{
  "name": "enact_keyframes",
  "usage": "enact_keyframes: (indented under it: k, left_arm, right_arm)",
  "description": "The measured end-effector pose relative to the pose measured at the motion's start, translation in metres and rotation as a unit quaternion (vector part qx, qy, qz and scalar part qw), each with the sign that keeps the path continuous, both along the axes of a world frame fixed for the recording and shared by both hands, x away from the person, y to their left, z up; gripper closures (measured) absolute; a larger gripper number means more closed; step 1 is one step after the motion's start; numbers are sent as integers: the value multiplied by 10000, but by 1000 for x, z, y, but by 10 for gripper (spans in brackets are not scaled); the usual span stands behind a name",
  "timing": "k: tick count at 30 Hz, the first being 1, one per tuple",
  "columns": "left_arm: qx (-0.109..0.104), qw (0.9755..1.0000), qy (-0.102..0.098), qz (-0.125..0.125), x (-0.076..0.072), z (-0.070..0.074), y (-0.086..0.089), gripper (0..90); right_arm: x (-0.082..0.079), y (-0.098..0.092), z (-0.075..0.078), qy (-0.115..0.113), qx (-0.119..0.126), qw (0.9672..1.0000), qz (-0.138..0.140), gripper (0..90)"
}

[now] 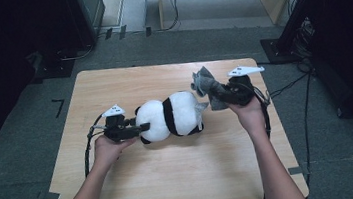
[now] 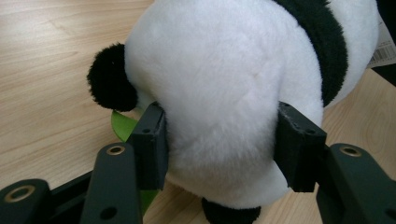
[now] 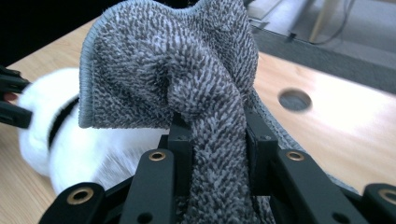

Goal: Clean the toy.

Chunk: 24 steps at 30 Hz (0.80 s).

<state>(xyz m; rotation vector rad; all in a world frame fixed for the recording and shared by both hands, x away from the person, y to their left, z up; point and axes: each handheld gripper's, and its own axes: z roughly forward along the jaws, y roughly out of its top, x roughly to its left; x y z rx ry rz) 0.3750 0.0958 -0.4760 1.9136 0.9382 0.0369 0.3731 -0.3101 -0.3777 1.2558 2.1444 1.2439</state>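
Lying on its side across the middle of the wooden desk (image 1: 139,184) is a black-and-white plush panda (image 1: 169,115), and both of the person's hands are at work on it. The left tongs (image 1: 142,127) come in level from the left and are clamped on the panda's white rounded end; in the left gripper view the two black pads (image 2: 150,144) press into the fur on either side, denting it, with a black ear or paw just beside them and a bit of green leaf (image 2: 122,125) peeking out underneath. The right tongs (image 1: 214,91) are raised above the desk at the panda's other end, pinched tight on a grey towel cloth (image 1: 204,82). In the right gripper view the cloth is bunched between the pads and fans out above them, hanging clear of the desk, with the panda blurred beneath it. A paper tag (image 1: 200,108) sticks out near that end of the panda.
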Motion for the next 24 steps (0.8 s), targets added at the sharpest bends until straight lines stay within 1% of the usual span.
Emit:
enact_keyframes:
  k: [3,5,7,9,10,13,15,17,18,21,23,24]
  left_arm:
    - [-37,10000,-27,43,-1,-1,1,396]
    - [-68,9999,-60,59,-1,-1,0,348]
    - [-127,9999,-48,74,0,-2,1,290]
    - [-132,9999,-16,63,0,-2,2,264]
    - [-151,9999,8,60,1,-2,2,263]
    - [-163,9999,-3,58,1,-1,2,257]
    - [-133,9999,-54,37,2,-2,2,255]
    - [-133,9999,-92,43,2,-2,2,251]
    - [-125,9999,-105,40,2,-2,2,250]
    - [-105,9999,-122,43,1,-2,2,249]
    - [-85,9999,-122,44,1,-1,2,249]
    - [-95,9998,-132,64,1,-2,2,249]
  right_arm:
    - [11,21,11,-15,-103,9996,273,695]
    - [17,33,14,13,-174,9991,392,695]
    - [25,46,15,57,-219,9985,505,695]
    - [33,59,14,124,-234,9978,612,696]
    - [36,66,14,144,-266,9974,657,695]
    - [47,86,15,212,-303,9960,814,695]
    - [54,99,16,254,-316,9950,913,695]
    - [60,113,16,263,-380,9937,1022,695]
    - [62,119,16,323,-399,9931,1056,695]
    - [69,138,14,399,-469,9907,1214,695]
    - [74,152,12,474,-406,9890,1338,695]
    - [75,157,12,488,-421,9884,1372,695]
